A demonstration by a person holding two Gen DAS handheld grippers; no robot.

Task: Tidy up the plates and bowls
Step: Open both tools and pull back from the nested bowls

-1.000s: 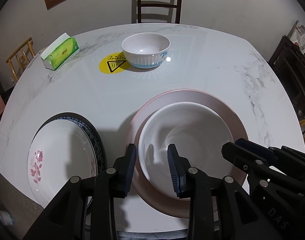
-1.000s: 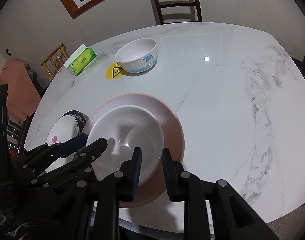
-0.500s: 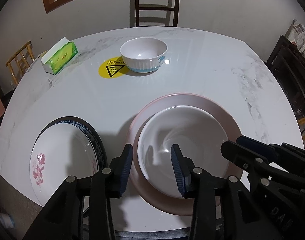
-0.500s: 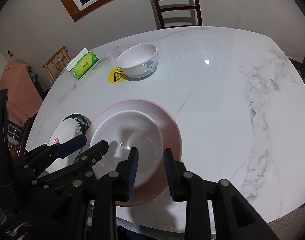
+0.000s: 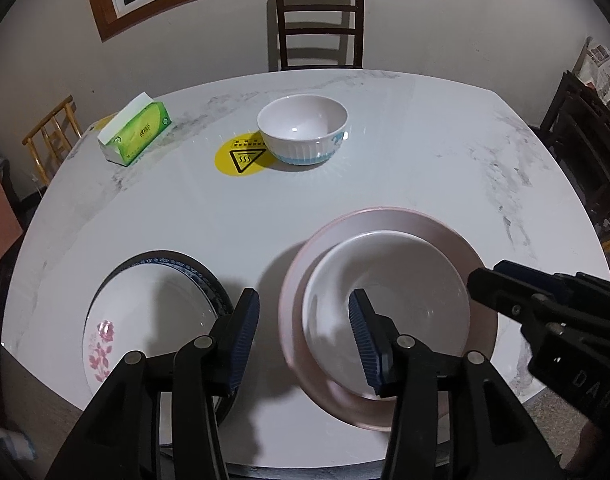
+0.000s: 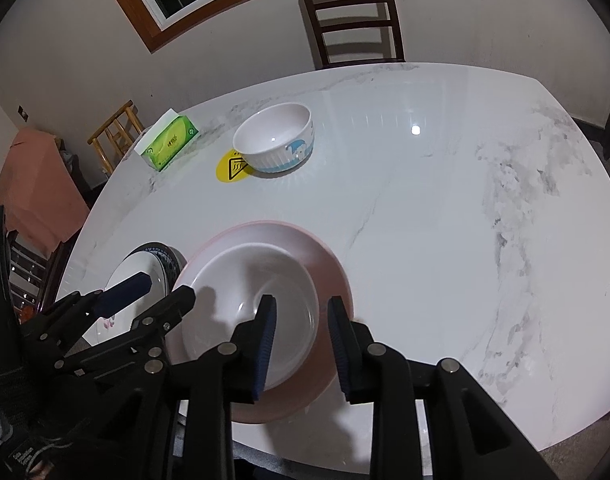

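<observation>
**Both grippers above the white bowl on the pink plate**

The left gripper (image 5: 303,326) is opening: its jaws stand clearly wider apart than a second ago, and the near left rim of the white bowl (image 5: 389,300) lies between them with neither pad pressing on it. The right gripper (image 6: 301,336) has its jaws a little apart, barely wider than before, straddling the bowl's right rim without clamping it. Both have pulled slightly back and up from the bowl compared with the earlier frame.

The white bowl sits upright, mouth up, inside the pink plate (image 5: 389,218), which lies flat on the marble bench (image 5: 425,160) near its front edge. Just left of it lies a rose-patterned plate (image 5: 145,312) stacked on a dark blue-rimmed plate (image 5: 201,272). Well beyond, near the bench's middle, a ribbed bowl with a blue band (image 5: 303,134) stands upright, partly over a yellow warning sticker (image 5: 239,158). A green tissue box (image 5: 139,132) lies further left. A dark chair (image 5: 319,24) stands behind the bench. The bowls and plates are round, so none has a long axis.
</observation>
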